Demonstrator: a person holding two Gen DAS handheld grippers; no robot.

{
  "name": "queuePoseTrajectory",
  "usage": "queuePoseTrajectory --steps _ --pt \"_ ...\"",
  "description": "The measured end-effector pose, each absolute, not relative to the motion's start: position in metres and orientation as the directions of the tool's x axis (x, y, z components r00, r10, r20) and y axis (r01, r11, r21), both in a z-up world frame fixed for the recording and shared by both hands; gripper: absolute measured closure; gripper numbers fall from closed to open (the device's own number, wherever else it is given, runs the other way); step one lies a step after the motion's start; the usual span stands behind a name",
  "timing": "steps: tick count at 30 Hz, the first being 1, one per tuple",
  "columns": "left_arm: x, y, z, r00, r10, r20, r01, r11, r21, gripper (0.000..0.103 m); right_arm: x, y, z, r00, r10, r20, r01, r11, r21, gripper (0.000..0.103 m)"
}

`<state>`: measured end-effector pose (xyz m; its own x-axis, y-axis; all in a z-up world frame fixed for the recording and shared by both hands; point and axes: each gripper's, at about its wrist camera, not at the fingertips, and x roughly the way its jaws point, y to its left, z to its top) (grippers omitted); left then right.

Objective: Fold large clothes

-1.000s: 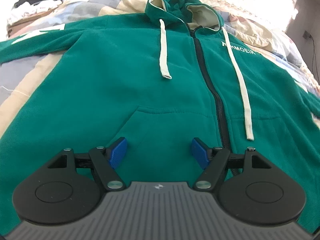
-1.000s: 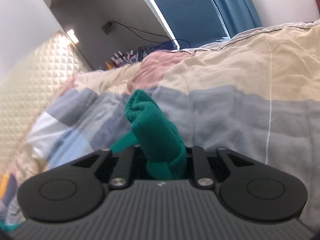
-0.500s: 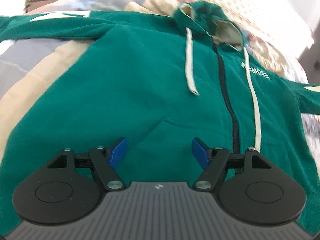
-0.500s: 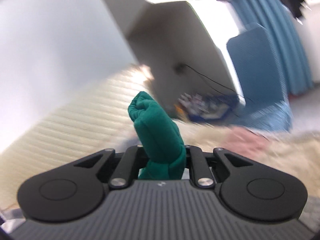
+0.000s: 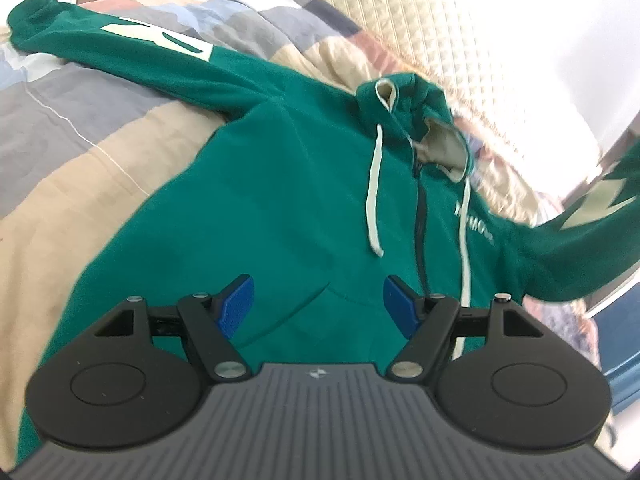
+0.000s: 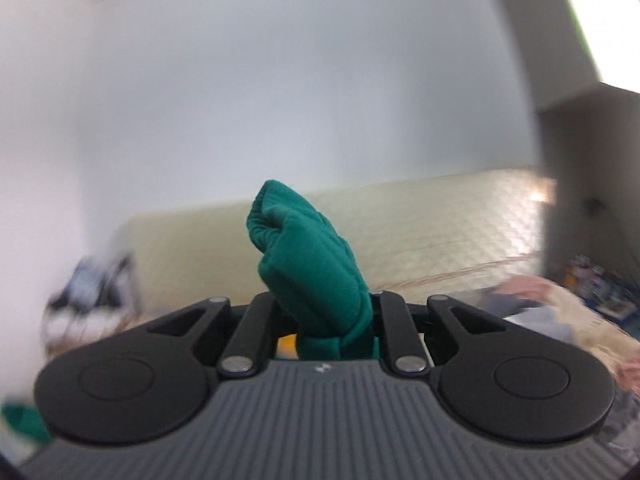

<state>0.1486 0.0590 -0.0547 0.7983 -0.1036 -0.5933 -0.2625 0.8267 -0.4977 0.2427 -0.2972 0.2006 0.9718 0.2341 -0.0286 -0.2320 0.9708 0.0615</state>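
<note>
Bright daylight in both views. Left wrist view: upper right blown out to white, glare washing over headboard (image 5: 452, 36); hoodie (image 5: 288, 208) evenly lit, soft shadow under its sleeve on bed (image 5: 80, 152). Slight motion blur round hood and far sleeve at right. Strong fisheye bend at edges, dark corners. Right wrist view: heavy motion smear on bkgd, wall (image 6: 280, 80) flat grey-white, window glare top right; cuff (image 6: 308, 256) fairly sharp, clutter at both sides unreadable.

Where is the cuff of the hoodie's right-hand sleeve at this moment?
In the right wrist view the sleeve cuff stands bunched between the shut fingers of the right gripper, lifted in front of the quilted headboard.
</note>
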Motion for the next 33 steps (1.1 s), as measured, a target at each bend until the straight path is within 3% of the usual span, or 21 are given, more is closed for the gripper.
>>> queuePoseTrajectory --steps 8,18,22,27,33 --pt "0.139 0.102 -0.046 0.837 -0.096 -0.539 -0.301 0.741 -0.599 0.027 0.182 -0.161 0.087 0.876 0.446 -0.186 -0.452 0.892 0.008 0.086" --pt "0.140 0.128 -0.053 0.838 -0.067 -0.542 -0.350 0.694 -0.629 0.027 0.151 -0.091 -0.048 0.767 0.493 -0.412 -0.543 0.839 -0.007 0.083" --pt "0.143 0.121 -0.049 0.849 -0.070 -0.524 -0.315 0.729 -0.608 0.027 0.151 -0.094 -0.055 0.731 0.486 -0.479 -0.549 0.836 0.010 0.076" --pt "0.139 0.112 -0.036 0.880 -0.076 -0.470 -0.250 0.766 -0.592 0.027 0.138 -0.111 -0.036 0.722 0.490 -0.489 -0.546 0.837 0.033 0.047" --pt "0.137 0.096 -0.029 0.883 -0.092 -0.460 -0.208 0.803 -0.559 0.027 0.113 -0.150 -0.018 0.693 0.534 -0.485 -0.561 0.821 0.103 0.046"
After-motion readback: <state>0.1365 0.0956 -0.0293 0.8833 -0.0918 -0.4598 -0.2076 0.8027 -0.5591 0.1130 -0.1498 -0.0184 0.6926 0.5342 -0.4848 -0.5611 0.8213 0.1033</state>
